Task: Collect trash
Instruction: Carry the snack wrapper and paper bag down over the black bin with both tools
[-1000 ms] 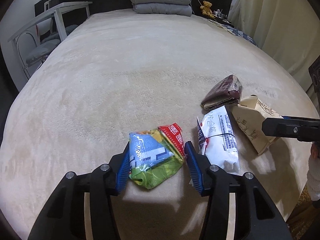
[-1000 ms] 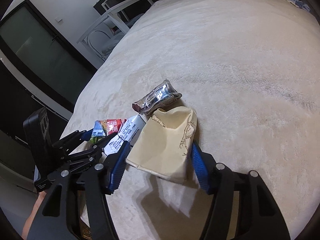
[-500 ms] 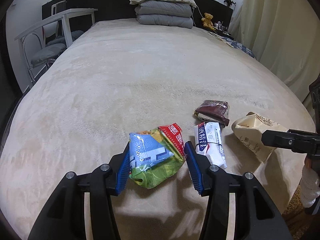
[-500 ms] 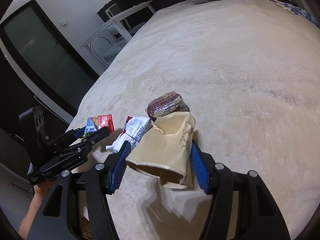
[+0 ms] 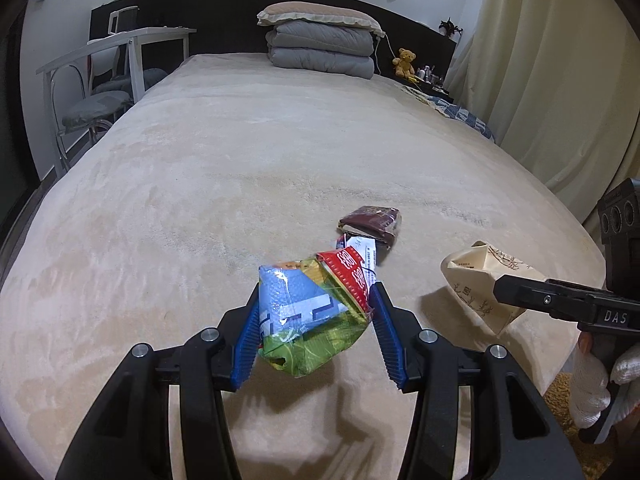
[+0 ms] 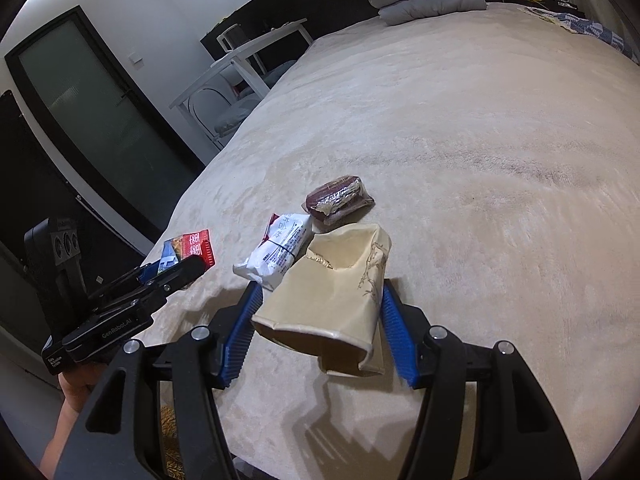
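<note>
My left gripper (image 5: 316, 304) is shut on a crumpled colourful wrapper (image 5: 308, 320), blue, green and red, and holds it above the beige bed (image 5: 200, 184). My right gripper (image 6: 320, 300) is shut on a beige paper bag (image 6: 336, 296) and holds it above the bed near the foot edge; the bag also shows in the left wrist view (image 5: 480, 284). A white packet (image 6: 280, 248) and a dark brown wrapper (image 6: 338, 198) lie on the bed beyond both grippers. In the left wrist view the brown wrapper (image 5: 372, 222) is clear and the white packet (image 5: 360, 248) is mostly hidden behind the colourful wrapper.
Folded grey bedding and a pillow (image 5: 320, 44) sit at the head of the bed. A white desk and chair (image 5: 104, 80) stand at the left, a curtain (image 5: 560, 80) at the right, and a dark door (image 6: 92, 120) past the foot.
Both grippers have lifted and drawn back from the bed, carrying the colourful wrapper and the paper bag. The white packet and brown wrapper stayed on the bed.
</note>
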The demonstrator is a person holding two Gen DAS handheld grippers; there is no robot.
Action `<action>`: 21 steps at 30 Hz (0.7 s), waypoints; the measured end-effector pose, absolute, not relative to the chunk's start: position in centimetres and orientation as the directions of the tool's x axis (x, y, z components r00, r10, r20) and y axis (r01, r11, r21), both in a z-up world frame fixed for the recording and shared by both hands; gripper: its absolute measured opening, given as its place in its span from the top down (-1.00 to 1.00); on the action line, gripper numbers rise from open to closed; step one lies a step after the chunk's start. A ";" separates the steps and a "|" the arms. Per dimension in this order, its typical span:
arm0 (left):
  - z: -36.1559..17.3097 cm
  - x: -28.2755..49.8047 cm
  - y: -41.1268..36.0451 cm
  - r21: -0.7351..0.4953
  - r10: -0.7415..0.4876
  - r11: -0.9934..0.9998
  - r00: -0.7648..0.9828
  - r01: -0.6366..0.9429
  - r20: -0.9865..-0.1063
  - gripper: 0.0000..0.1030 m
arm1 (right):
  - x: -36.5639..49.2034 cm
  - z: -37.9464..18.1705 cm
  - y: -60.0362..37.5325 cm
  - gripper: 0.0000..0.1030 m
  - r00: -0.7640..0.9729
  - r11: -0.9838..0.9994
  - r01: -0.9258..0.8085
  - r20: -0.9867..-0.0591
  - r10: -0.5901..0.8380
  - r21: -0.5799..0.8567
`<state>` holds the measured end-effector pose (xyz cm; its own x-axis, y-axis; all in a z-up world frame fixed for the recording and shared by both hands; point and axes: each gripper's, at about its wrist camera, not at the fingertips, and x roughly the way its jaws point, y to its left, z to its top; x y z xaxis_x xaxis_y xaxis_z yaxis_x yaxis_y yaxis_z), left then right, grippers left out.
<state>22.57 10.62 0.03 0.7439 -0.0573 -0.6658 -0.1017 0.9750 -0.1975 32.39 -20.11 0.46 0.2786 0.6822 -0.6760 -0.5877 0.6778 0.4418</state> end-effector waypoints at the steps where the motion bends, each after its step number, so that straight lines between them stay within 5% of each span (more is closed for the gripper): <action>1: 0.0 22.2 10.3 -0.202 -0.060 0.974 0.744 -0.102 -0.666 0.04 | 32.0 0.4 -20.4 -0.15 0.280 0.677 -0.589 -0.674 0.684 0.442; 21: 0.3 12.8 5.6 -0.268 -0.110 0.961 0.796 -0.068 -0.595 0.04 | 22.5 0.4 -26.0 -0.15 0.330 0.645 -0.660 -0.622 0.710 0.386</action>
<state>12.80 5.61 0.31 0.7962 -0.1097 -0.5950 -0.0680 0.9610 -0.2681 22.50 -26.00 0.44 0.3300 0.7102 -0.6219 -0.6595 0.6448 0.3863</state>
